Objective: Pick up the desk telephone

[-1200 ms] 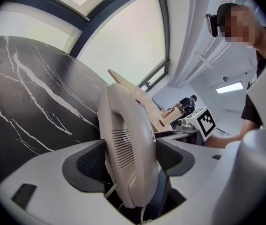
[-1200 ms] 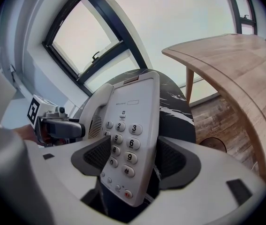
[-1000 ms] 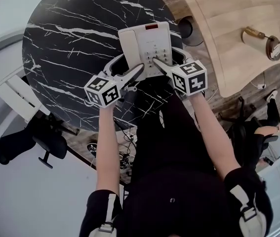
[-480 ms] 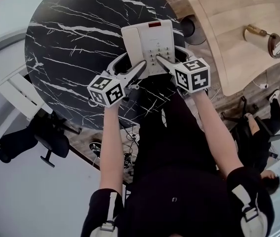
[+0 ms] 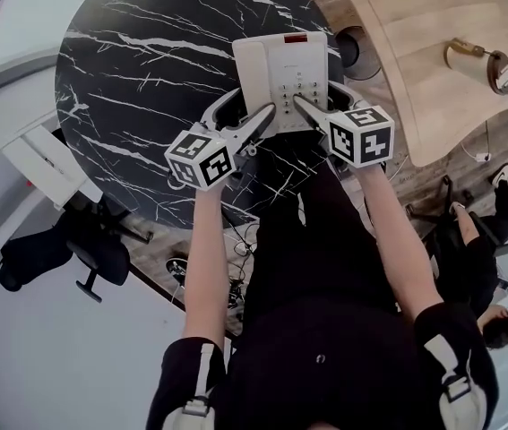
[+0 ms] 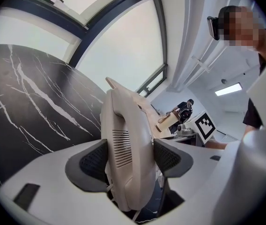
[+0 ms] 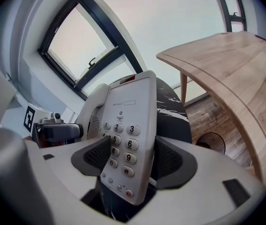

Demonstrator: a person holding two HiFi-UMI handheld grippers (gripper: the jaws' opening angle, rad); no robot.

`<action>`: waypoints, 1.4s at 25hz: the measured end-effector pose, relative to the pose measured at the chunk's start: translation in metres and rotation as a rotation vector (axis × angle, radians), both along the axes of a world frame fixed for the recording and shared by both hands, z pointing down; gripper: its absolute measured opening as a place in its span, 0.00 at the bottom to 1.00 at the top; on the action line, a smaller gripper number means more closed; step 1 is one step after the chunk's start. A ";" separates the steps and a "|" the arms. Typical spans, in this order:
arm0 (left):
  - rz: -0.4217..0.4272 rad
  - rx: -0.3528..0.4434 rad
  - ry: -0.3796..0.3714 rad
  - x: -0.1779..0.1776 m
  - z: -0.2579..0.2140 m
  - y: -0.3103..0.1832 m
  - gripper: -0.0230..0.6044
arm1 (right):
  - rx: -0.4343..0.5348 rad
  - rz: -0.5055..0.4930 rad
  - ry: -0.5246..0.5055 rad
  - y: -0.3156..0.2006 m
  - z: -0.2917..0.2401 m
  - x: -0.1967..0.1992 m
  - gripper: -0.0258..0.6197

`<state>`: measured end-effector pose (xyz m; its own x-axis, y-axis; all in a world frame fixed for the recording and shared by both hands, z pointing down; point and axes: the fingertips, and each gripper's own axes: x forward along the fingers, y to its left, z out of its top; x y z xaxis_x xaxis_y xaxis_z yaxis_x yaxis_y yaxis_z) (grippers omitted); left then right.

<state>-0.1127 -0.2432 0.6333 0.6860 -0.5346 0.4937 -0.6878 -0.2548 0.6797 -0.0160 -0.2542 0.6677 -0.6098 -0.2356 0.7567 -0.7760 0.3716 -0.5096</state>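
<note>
Gripping the white desk telephone (image 5: 280, 65) at the near edge of the black marble desk (image 5: 128, 79), the left hand-held gripper (image 5: 252, 103), its jaws having just closed in, clenches the handset (image 6: 123, 125) while the right hand-held gripper (image 5: 316, 94) clamps the keypad (image 7: 123, 144) side.

Between your right gripper (image 7: 133, 159)'s dark grey ribbed pads (image 7: 97, 157), the telephone (image 7: 138, 110) is cream, with pale keys (image 7: 131, 144), dark digits and a red button (image 7: 128, 193) nearest the jaws. Beyond them the table (image 7: 172, 118) is black, veined white. Your cube (image 5: 361, 135) carries black-and-white squares.
</note>
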 end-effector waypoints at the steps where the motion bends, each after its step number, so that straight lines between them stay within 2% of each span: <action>1: 0.003 0.010 -0.006 -0.001 -0.004 0.001 0.54 | 0.005 0.005 -0.004 0.002 -0.004 -0.001 0.52; 18: 0.025 0.193 -0.049 -0.024 -0.093 0.041 0.53 | 0.187 0.074 -0.049 0.041 -0.089 -0.024 0.52; 35: 0.000 0.375 -0.059 -0.040 -0.190 0.093 0.53 | 0.384 0.073 -0.080 0.085 -0.187 -0.040 0.51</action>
